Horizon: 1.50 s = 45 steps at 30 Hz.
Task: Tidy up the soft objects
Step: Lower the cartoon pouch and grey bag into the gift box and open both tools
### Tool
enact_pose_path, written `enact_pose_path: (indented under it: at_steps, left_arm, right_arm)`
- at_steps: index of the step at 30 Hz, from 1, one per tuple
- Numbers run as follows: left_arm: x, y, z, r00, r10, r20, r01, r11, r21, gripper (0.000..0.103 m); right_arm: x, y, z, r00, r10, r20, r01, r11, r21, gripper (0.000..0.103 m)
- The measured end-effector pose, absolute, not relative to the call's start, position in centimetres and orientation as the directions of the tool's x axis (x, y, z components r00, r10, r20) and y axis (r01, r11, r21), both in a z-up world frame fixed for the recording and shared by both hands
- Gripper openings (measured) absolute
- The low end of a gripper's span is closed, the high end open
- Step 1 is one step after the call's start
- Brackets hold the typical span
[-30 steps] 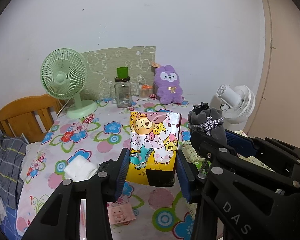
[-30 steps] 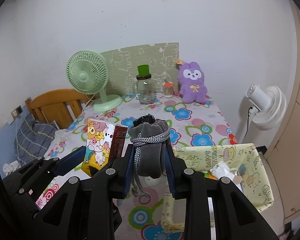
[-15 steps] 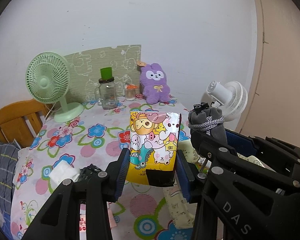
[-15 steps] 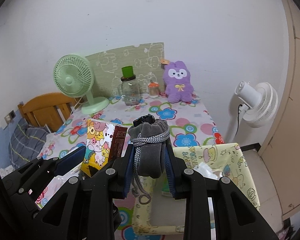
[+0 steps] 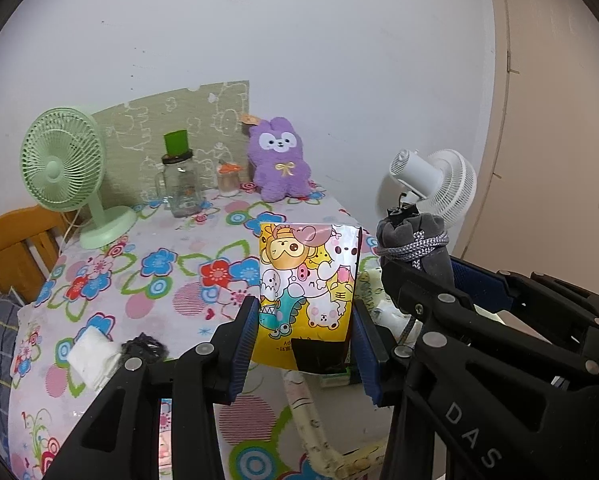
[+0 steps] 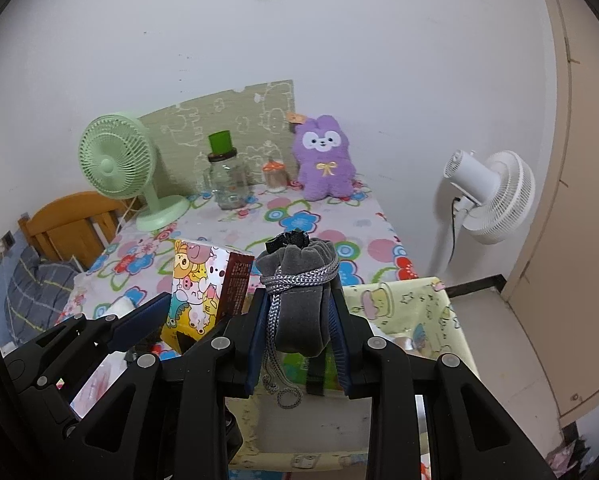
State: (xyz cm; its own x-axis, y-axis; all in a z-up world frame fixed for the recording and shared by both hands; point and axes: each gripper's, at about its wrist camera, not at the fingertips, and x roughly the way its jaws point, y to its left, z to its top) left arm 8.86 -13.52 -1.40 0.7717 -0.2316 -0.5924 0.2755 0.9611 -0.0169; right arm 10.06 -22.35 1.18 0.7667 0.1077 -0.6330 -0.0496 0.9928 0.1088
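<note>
My left gripper [image 5: 304, 330] is shut on a cartoon-printed pack [image 5: 307, 292], held upright above the flowered table [image 5: 147, 280]. My right gripper [image 6: 297, 322] is shut on a grey velvet drawstring pouch [image 6: 299, 300], its grey cord hanging below. Each gripper shows in the other's view: the pouch [image 5: 415, 244] to the right of the pack, the pack [image 6: 207, 284] to the left of the pouch. A pale yellow fabric bin [image 6: 415, 312] with cartoon print sits under and right of the pouch, its inside mostly hidden. A folded white cloth [image 5: 93, 354] and a small dark item [image 5: 143, 348] lie at the table's near left.
At the table's back stand a green fan [image 5: 65, 168], a glass jar with a green lid [image 5: 179, 184], a small jar [image 5: 227, 178] and a purple plush rabbit [image 5: 279, 166]. A white floor fan [image 6: 487, 196] stands right of the table. A wooden headboard [image 6: 71, 224] is at left.
Both grippers, with the pack and the pouch, have shifted right across the table toward the yellow bin, which now lies below them. Both grips are unchanged.
</note>
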Motion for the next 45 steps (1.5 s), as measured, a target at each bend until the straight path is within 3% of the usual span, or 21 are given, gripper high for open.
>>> enact_pose_path:
  at_steps: [26, 31, 33, 42, 45]
  left_arm:
    - [11.7, -19.2, -5.2, 0.667, -0.284, -0.688, 0.371, 0.928, -0.024, 0.049]
    - [11.8, -19.5, -5.6, 0.66, -0.275, -0.699, 0.37, 0.929, -0.016, 0.056]
    - [11.8, -19.5, -5.6, 0.661, -0.272, -0.699, 0.368, 0.93, -0.013, 0.064]
    - [11.8, -19.4, -5.8, 0.653, -0.275, -0.706, 0.373, 0.928, -0.016, 0.072]
    - [11.6, -19.2, -5.7, 0.66, -0.269, -0.702, 0.37, 0.929, -0.009, 0.073]
  right_arm:
    - [11.6, -28.1, -3.0, 0.709, 0.034, -0.704, 0.082, 0.988, 0.13, 0.033]
    - [11.9, -28.5, -3.6, 0.699, 0.04, -0.714, 0.086, 0.987, 0.139, 0.033]
    - [12.0, -28.5, -3.8, 0.694, 0.045, -0.718, 0.086, 0.986, 0.145, 0.033]
    - [12.5, -28.6, -4.3, 0.681, 0.051, -0.73, 0.094, 0.983, 0.156, 0.035]
    - [12.5, -28.5, -4.2, 0.681, 0.041, -0.731, 0.102, 0.984, 0.149, 0.047]
